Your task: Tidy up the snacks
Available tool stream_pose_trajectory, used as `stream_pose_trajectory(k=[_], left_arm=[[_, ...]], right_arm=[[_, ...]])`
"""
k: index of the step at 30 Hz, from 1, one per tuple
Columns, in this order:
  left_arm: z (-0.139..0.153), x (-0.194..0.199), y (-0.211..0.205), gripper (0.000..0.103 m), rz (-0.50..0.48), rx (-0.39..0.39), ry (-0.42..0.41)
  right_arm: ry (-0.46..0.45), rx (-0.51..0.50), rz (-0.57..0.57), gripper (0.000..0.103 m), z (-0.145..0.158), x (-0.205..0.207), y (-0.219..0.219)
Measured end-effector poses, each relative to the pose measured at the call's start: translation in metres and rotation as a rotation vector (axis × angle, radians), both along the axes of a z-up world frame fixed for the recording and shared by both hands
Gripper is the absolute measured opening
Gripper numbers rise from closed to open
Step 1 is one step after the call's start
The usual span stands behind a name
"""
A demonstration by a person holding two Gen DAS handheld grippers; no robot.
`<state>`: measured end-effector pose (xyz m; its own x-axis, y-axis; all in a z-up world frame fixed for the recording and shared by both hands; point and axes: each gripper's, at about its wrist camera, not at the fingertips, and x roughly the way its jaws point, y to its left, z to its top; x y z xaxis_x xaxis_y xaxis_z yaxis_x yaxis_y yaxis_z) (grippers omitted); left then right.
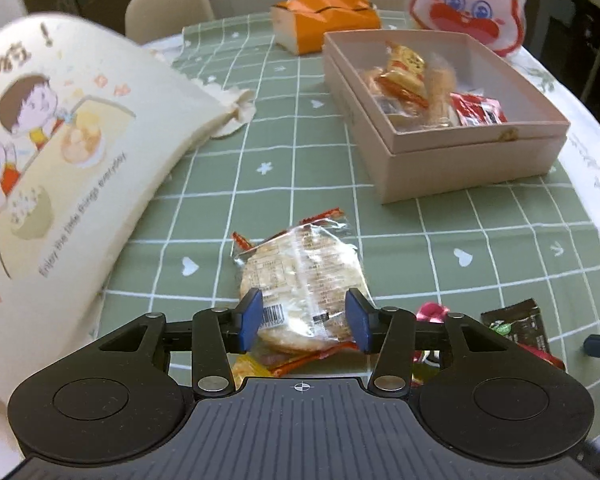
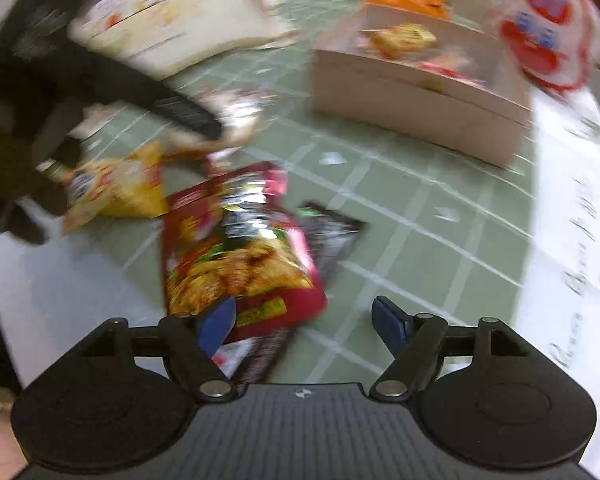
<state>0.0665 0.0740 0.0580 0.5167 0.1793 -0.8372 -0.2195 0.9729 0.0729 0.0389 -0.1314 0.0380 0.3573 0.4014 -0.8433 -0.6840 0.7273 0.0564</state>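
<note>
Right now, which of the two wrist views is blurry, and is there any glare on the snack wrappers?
The right wrist view is smeared by motion: the pink box and red snack bag are streaked, though the right gripper stays sharp. The left wrist view is crisp, with glare on the clear rice cracker wrapper between the left gripper pads; fisheye bending curves the tablecloth grid.

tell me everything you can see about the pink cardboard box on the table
The pale pink rectangular cardboard box sits open-topped on the green checked tablecloth. It looks like a shallow tray nested in a slightly wider base. One near corner has a small torn, brownish spot. Inside lie several wrapped snacks: a yellow-and-red packet, a clear-wrapped cracker and a red sachet. An orange tissue pack lies just behind it; neither gripper touches it.
</note>
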Motion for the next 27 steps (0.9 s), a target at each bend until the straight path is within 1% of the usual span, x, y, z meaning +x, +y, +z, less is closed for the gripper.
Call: stream_pose_trajectory(k=[1, 3, 4, 5, 6, 7, 8, 9, 11, 12, 13, 15, 16, 18, 22, 24, 25, 27], left_arm=[[0.0, 0.001, 0.001, 0.055, 0.002, -0.017, 0.0], [-0.001, 0.006, 0.005, 0.068, 0.005, -0.069, 0.004], [-0.002, 0.008, 0.006, 0.08, -0.002, -0.096, 0.008], [-0.003, 0.01, 0.006, 0.088, -0.014, -0.119, 0.011], [-0.004, 0.012, 0.004, 0.09, -0.029, -0.128, 0.017], [-0.004, 0.012, 0.003, 0.091, -0.038, -0.124, 0.019], [-0.004, 0.012, 0.004, 0.089, -0.037, -0.123, 0.013], [-0.002, 0.01, 0.007, 0.088, -0.019, -0.126, -0.006], [0.0, 0.009, 0.014, 0.081, 0.035, -0.098, -0.022], [-0.002, 0.011, 0.019, 0.081, 0.066, -0.086, -0.015], [-0.005, 0.012, 0.023, 0.083, 0.079, -0.095, -0.001], [-0.009, 0.015, 0.029, 0.084, 0.077, -0.141, 0.009], [-0.01, 0.017, 0.03, 0.084, 0.069, -0.148, 0.01], [-0.013, 0.022, 0.027, 0.084, 0.054, -0.153, 0.016], [-0.02, 0.027, 0.019, 0.084, 0.033, -0.13, 0.033], [-0.02, 0.025, 0.019, 0.082, 0.013, -0.113, 0.021], [-0.02, 0.023, 0.02, 0.082, 0.007, -0.116, 0.013], [-0.017, 0.015, 0.025, 0.082, 0.015, -0.156, -0.011]], right_arm=[[0.015, 0.011, -0.023, 0.078, -0.001, 0.007, -0.006], [0.058, 0.035, -0.055, 0.079, -0.003, 0.017, -0.015], [0.072, 0.045, -0.063, 0.079, -0.004, 0.019, -0.018], [0.071, 0.048, -0.067, 0.08, -0.004, 0.018, -0.018], [0.069, 0.049, -0.067, 0.082, -0.004, 0.017, -0.018], [0.07, 0.051, -0.067, 0.083, -0.005, 0.017, -0.018], [0.071, 0.054, -0.068, 0.085, -0.006, 0.017, -0.018], [0.065, 0.056, -0.068, 0.085, -0.007, 0.016, -0.018], [0.054, 0.058, -0.068, 0.086, -0.008, 0.011, -0.018], [0.052, 0.063, -0.07, 0.086, -0.009, 0.011, -0.017], [0.051, 0.07, -0.073, 0.086, -0.01, 0.011, -0.018], [0.046, 0.081, -0.076, 0.087, -0.009, 0.009, -0.019], [0.043, 0.083, -0.076, 0.087, -0.009, 0.009, -0.02], [0.04, 0.085, -0.075, 0.088, -0.009, 0.009, -0.02], [0.033, 0.07, -0.049, 0.089, -0.009, 0.007, -0.019], [0.042, 0.064, -0.056, 0.089, -0.008, 0.007, -0.019], [0.043, 0.06, -0.062, 0.088, -0.006, 0.006, -0.02], [0.013, 0.059, -0.054, 0.088, 0.0, 0.003, -0.021]])
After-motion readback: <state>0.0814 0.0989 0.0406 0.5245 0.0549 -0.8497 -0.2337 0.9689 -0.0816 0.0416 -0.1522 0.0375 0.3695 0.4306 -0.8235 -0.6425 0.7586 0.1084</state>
